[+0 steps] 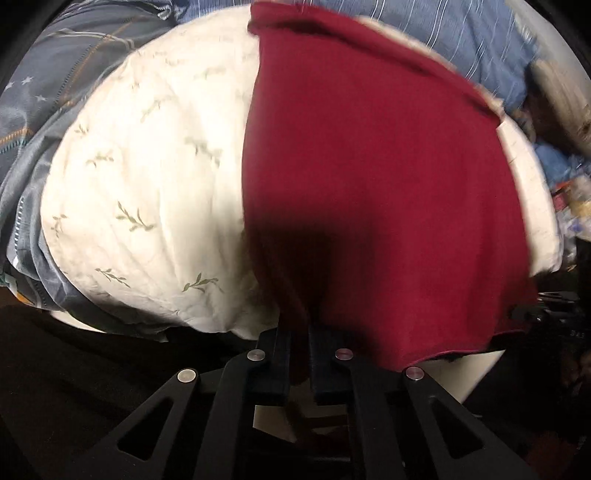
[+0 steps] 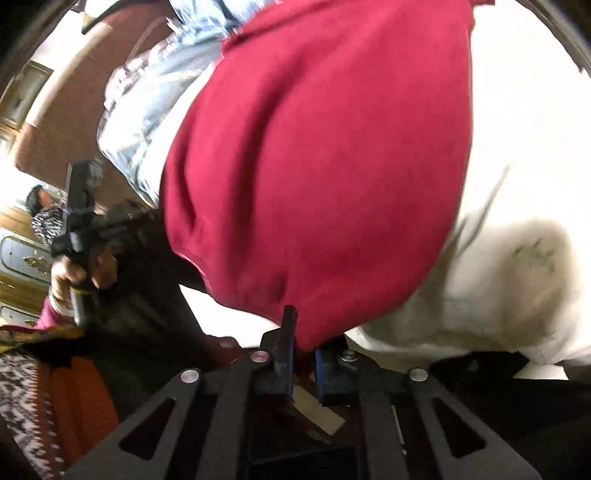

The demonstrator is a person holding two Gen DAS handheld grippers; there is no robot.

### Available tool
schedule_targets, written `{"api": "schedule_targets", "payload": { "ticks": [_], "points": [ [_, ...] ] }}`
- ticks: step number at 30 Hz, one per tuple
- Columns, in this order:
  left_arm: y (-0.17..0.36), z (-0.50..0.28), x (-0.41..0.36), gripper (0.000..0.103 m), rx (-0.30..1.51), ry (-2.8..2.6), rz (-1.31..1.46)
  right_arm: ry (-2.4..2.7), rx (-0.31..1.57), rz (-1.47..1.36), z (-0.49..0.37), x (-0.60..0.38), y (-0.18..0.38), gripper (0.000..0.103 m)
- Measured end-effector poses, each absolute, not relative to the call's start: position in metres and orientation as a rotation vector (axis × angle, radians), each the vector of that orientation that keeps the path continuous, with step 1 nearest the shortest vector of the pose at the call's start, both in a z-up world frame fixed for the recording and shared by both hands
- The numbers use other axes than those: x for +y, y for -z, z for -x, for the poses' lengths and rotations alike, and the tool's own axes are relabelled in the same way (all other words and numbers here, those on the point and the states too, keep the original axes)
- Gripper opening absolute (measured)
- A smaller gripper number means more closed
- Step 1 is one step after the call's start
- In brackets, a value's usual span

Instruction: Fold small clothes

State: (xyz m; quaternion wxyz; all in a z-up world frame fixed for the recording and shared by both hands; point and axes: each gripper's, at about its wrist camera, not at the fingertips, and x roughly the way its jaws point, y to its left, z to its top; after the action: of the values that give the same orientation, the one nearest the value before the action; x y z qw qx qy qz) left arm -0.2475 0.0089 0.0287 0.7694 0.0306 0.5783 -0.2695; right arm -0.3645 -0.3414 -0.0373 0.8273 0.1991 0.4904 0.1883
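A dark red garment [image 1: 369, 177] lies spread over a white cushion with a leaf print [image 1: 147, 177]. My left gripper [image 1: 300, 343] is shut on the garment's near edge, with cloth pinched between its black fingers. In the right wrist view the same red garment [image 2: 325, 155] hangs in folds from my right gripper [image 2: 303, 339], which is shut on its lower corner. The left gripper [image 2: 83, 206], held in a hand, shows at the left of that view. Both views are blurred by motion.
A grey patterned sheet [image 1: 48, 110] lies left of the cushion and a blue striped cloth [image 1: 461, 33] behind it. A pale blue cloth [image 2: 155, 110] lies beyond the red garment. A wooden cabinet [image 2: 22, 258] and a person's head [image 2: 40, 199] are at far left.
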Motion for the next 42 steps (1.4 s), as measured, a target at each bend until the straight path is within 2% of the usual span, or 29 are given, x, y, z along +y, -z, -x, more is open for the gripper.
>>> {"api": "schedule_targets", "payload": {
  "ticks": [9,18,26,34,39,41,42],
  "points": [
    [-0.118,0.210,0.020,0.005,1.018,0.675,0.159,-0.361,0.708,-0.503,0.346,-0.385,-0.052,0.007],
    [-0.148,0.131,-0.031,0.005,0.807,0.658,0.163,-0.179,0.528,-0.496,0.273,-0.441,-0.094,0.007],
    [-0.125,0.062,-0.097,0.005,0.754,0.625,0.108,-0.019,0.572,-0.493,0.181,-0.485,-0.086,0.006],
    [-0.079,-0.040,-0.132,0.007,0.863,0.539,0.148,0.026,0.633,-0.551,0.106,-0.520,-0.057,0.006],
    [-0.058,-0.072,-0.145,0.011,0.910,0.547,0.131,0.036,0.631,-0.558,0.082,-0.527,-0.046,0.007],
    [-0.055,-0.076,-0.148,0.019,0.935,0.563,0.131,0.048,0.683,-0.576,0.077,-0.529,-0.041,0.012],
    [-0.055,-0.076,-0.147,0.028,0.935,0.579,0.140,0.047,0.700,-0.595,0.078,-0.530,-0.041,0.015]
  ]
}}
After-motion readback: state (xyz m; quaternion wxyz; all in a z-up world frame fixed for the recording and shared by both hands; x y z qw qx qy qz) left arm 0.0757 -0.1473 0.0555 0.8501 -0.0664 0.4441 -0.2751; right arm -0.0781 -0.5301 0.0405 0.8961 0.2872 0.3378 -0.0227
